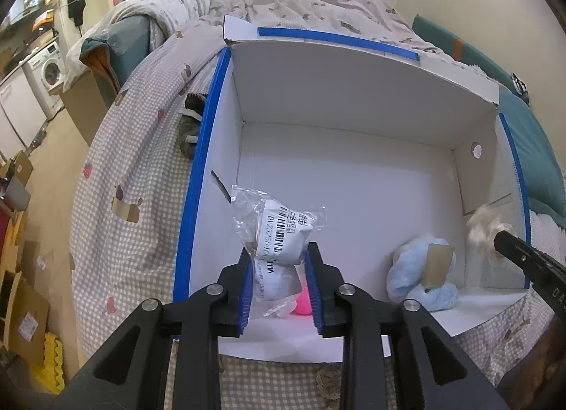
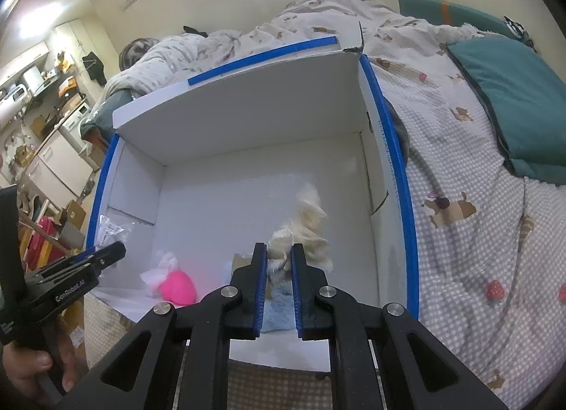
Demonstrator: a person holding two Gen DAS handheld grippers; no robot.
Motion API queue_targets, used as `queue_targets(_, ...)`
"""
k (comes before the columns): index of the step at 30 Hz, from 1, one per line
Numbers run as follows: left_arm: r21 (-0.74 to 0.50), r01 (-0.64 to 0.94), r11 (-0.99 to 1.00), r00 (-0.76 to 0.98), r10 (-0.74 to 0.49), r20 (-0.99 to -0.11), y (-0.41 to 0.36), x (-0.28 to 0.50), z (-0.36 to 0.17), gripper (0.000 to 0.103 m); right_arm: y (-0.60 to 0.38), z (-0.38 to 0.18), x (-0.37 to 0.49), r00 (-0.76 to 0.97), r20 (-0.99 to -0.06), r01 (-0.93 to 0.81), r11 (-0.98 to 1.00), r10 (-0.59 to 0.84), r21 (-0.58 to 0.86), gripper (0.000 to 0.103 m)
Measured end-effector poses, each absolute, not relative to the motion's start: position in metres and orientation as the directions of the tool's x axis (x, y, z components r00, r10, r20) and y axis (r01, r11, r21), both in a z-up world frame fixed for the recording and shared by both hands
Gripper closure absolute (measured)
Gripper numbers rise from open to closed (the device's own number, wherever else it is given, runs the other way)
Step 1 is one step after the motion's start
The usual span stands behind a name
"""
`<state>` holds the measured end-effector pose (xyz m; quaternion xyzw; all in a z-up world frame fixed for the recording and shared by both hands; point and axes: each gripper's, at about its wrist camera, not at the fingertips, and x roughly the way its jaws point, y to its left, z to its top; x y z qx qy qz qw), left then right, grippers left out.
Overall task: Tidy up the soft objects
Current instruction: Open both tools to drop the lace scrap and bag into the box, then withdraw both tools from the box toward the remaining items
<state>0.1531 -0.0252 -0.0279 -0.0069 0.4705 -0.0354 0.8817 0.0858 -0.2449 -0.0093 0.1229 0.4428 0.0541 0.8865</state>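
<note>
Closest in, the left tongs (image 1: 279, 258) are clamped on a clear plastic bag (image 1: 279, 233) with a white barcode label, something white and soft packed inside it. The bag is held up over the near left part of a white cardboard box (image 1: 353, 176) with blue edging, which sits open on a checked bedspread (image 1: 134, 197) printed with little bears and strawberries. Under the bag, on the box floor, lies a bright pink soft thing (image 2: 178, 288) with a bit of white tissue beside it. The right tongs (image 2: 279, 254) are closed on a cream fluffy toy (image 2: 307, 222), holding it up inside the box near the right wall. Just below that, on the floor of the box, a pale blue plush (image 1: 421, 275) with a brown card tag rests in the near right corner. Outside the box, on its left, a dark grey sock-like item (image 1: 191, 127) lies against the wall. A teal pillow (image 2: 509, 98) sits further up the bed.
</note>
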Motion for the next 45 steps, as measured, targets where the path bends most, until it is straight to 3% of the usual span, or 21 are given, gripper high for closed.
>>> queue_targets(2, -0.047, 0.057, 0.997, 0.557, -0.070, -0.827, -0.025, 0.153, -0.027, 0.074, -0.246, -0.009, 0.086, 0.602, -0.771, 0.016, 0.962, 0.210, 0.274, 0.090)
queue_targets(5, -0.041, 0.059, 0.997, 0.564, -0.067, -0.823, -0.026, 0.152, -0.026, 0.063, -0.247, -0.010, 0.087, 0.600, -0.772, 0.023, 0.960, 0.211, 0.280, 0.080)
queue_targets(6, -0.038, 0.061, 0.997, 0.569, -0.066, -0.819, -0.026, 0.151, -0.025, 0.060, -0.248, -0.010, 0.087, 0.600, -0.771, 0.026, 0.959, 0.212, 0.284, 0.070)
queue_targets(7, -0.029, 0.062, 0.998, 0.575, -0.059, -0.816, -0.028, 0.150, -0.024, 0.059, -0.248, -0.010, 0.086, 0.602, -0.768, 0.029, 0.956, 0.216, 0.292, 0.050)
queue_targets(9, -0.017, 0.063, 0.998, 0.578, -0.051, -0.814, -0.029, 0.150, -0.023, 0.054, -0.250, -0.007, 0.084, 0.621, -0.754, 0.039, 0.953, 0.213, 0.302, 0.022)
queue_targets(26, 0.001, 0.065, 0.998, 0.585, -0.037, -0.810, -0.033, 0.147, -0.021, 0.049, -0.251, -0.010, 0.085, 0.605, -0.765, 0.050, 0.948, 0.221, 0.314, 0.021)
queue_targets(30, 0.001, 0.054, 0.999, 0.581, -0.030, -0.813, -0.030, 0.146, -0.021, 0.039, -0.252, -0.011, 0.084, 0.604, -0.767, 0.054, 0.949, 0.218, 0.312, 0.021)
queue_targets(45, 0.021, 0.039, 0.999, 0.607, -0.007, -0.795, -0.014, 0.121, -0.007, 0.039, -0.248, -0.002, 0.061, 0.612, -0.769, 0.027, 0.966, 0.186, 0.255, 0.021)
